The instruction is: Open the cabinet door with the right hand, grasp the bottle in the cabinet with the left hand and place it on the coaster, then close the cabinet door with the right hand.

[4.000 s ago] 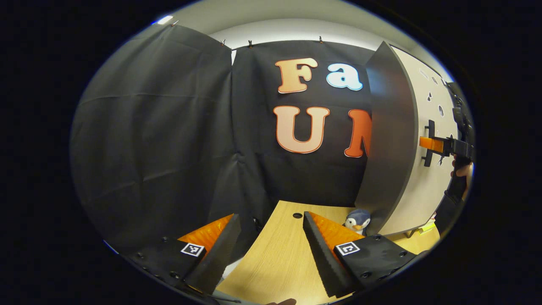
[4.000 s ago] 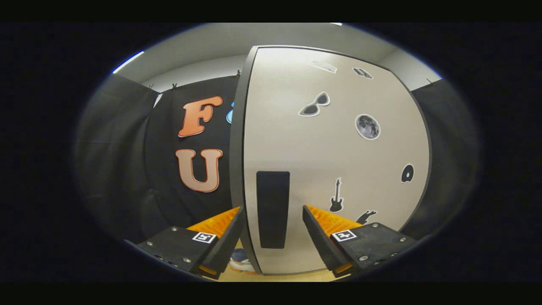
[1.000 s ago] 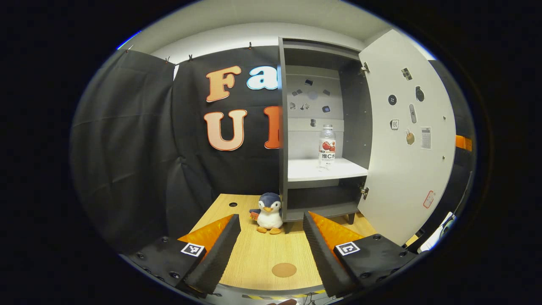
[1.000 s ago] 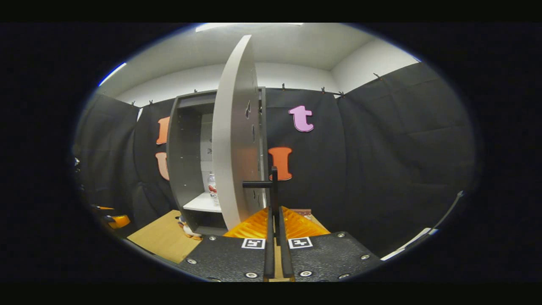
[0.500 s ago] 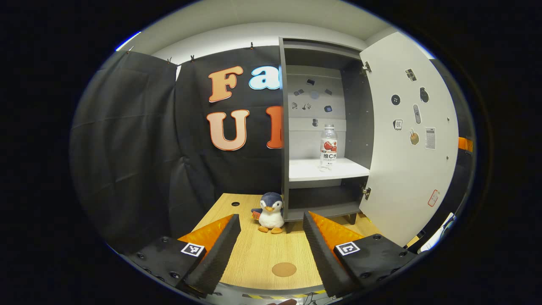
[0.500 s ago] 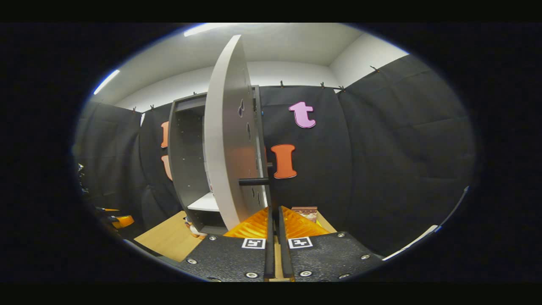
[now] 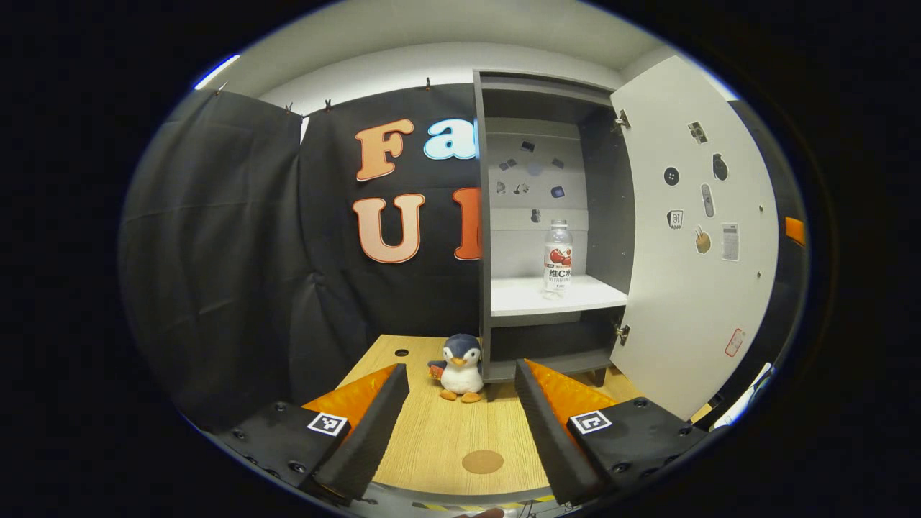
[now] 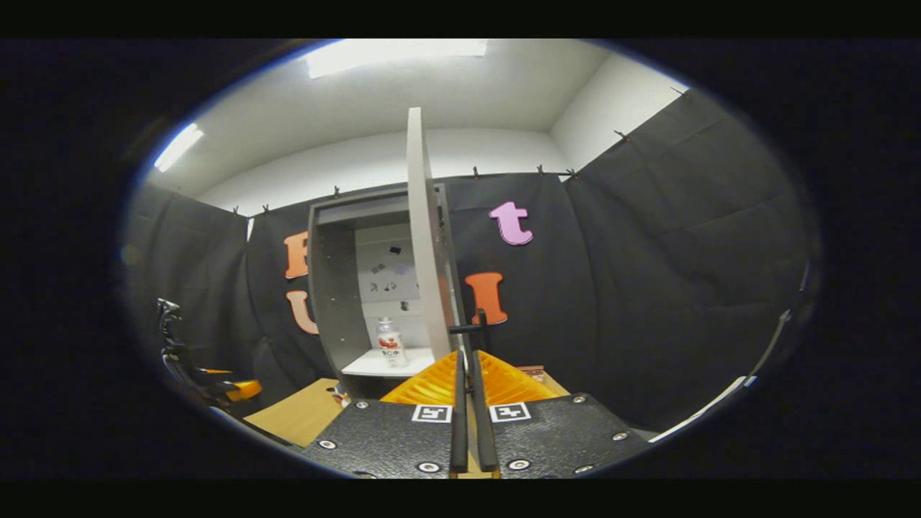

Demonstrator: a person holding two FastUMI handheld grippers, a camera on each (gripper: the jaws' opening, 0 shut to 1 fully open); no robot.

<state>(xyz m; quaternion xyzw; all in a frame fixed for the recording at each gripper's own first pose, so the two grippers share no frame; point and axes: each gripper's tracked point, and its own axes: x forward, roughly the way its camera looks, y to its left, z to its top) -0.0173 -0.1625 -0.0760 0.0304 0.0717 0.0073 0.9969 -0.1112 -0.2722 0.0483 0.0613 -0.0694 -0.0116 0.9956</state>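
Note:
The grey cabinet [image 7: 483, 216] stands open, its white door [image 7: 691, 237] swung out to the right. A clear bottle [image 7: 557, 257] with a red label stands upright on the white shelf [image 7: 525, 296]. A round brown coaster [image 7: 482, 461] lies on the wooden table near the front edge, between my left gripper's fingers. My left gripper [image 7: 460, 403] is open and holds nothing, well short of the cabinet. In the right gripper view the door [image 8: 424, 237] is edge-on and the bottle [image 8: 389, 344] shows inside. My right gripper [image 8: 468, 357] is shut to a thin slit, with the black handle [image 8: 479, 325] just beyond its tips.
A plush penguin [image 7: 460, 367] sits on the wooden table [image 7: 432, 432] by the cabinet's left foot. Black cloth walls close in the back and both sides. The left gripper [image 8: 216, 388] shows low at the left in the right gripper view.
The door went from almost shut to wide open over four seconds. In the last half second the right gripper drew back, the handle now smaller and farther. The left gripper barely moved.

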